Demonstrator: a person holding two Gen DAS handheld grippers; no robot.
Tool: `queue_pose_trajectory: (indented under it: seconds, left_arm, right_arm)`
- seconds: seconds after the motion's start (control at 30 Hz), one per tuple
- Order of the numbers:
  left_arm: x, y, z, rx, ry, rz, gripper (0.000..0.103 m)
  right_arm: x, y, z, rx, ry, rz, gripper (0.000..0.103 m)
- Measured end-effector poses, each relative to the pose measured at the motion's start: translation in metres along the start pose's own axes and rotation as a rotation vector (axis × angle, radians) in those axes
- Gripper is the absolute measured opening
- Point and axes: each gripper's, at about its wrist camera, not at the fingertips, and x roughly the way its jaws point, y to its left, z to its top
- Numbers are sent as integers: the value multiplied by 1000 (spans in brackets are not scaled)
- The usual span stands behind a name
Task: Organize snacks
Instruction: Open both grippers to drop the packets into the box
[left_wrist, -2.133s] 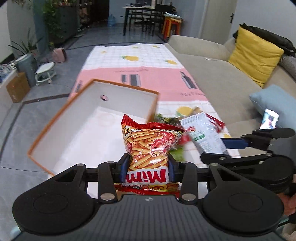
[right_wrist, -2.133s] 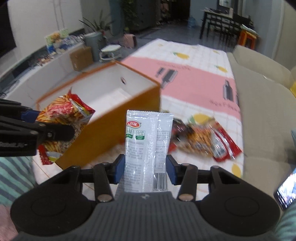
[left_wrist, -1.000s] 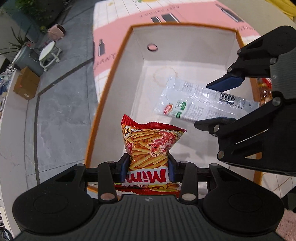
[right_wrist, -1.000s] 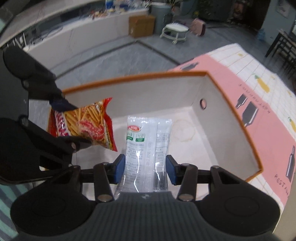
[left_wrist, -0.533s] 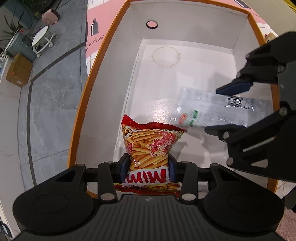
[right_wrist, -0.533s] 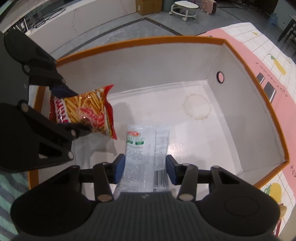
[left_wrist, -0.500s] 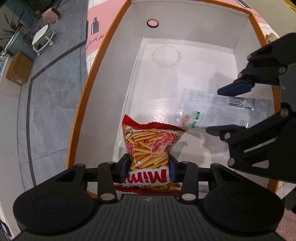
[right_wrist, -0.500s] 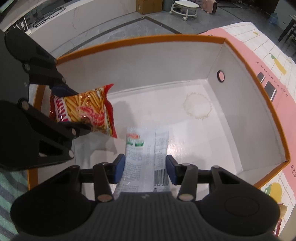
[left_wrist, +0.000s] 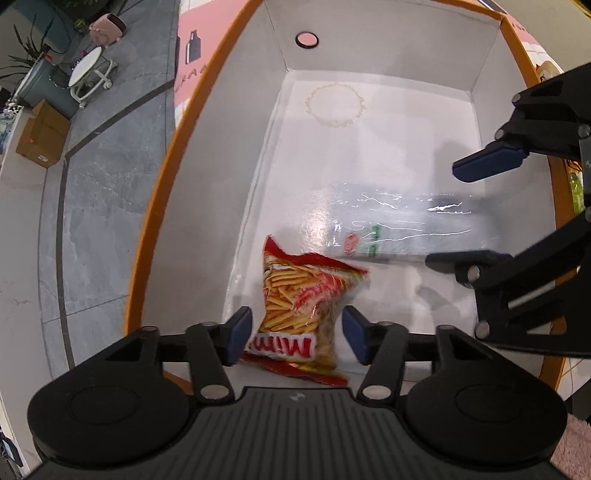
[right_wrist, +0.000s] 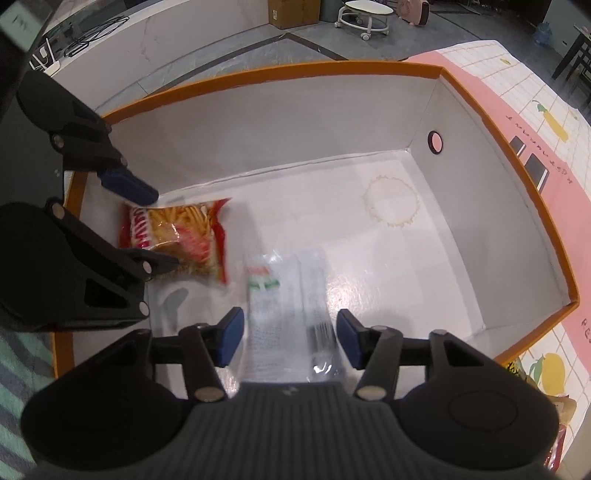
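1. Left wrist view: the left claw (left_wrist: 297, 336) hung over the orange-rimmed white box (left_wrist: 155, 221), pointing steeply down. Its jaws had just been opening, and the blue pads stood clear on either side of the red bag of potato sticks (left_wrist: 303, 306), which lay blurred between them, released onto the box floor in the near corner. Just beyond it lay the clear wrapped pack (left_wrist: 399, 229), beneath the right claw (left_wrist: 469, 210) reaching in from the side.

2. Right wrist view: the right claw (right_wrist: 288, 338) had likewise just been spreading, its pads apart from the clear wrapped pack (right_wrist: 288, 295), let go and blurred on the box floor. The red bag of potato sticks (right_wrist: 181, 236) sat close to its left, between the parted fingers of the left claw (right_wrist: 155, 225).

3. The step in hand appeared to be the drop-off of both snacks into the box (right_wrist: 480, 206).

4. The next move seemed to call for lifting both claws straight out, clear of the walls, then turning to the snacks remaining on the patterned cloth (right_wrist: 532, 110) beside the box.
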Motion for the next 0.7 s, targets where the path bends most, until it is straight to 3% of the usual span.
queue_pose_trajectory:
  seconds: [0.5, 0.7]
  left_arm:
    - [-39, -5, -9, -23, -144, 50, 70]
    - [-70, -13, -14, -36, -256, 50, 70]
  right_arm:
    - [-46, 4, -16, -27, -146, -91, 65]
    - [-79, 1, -30, -2, -219, -120, 65]
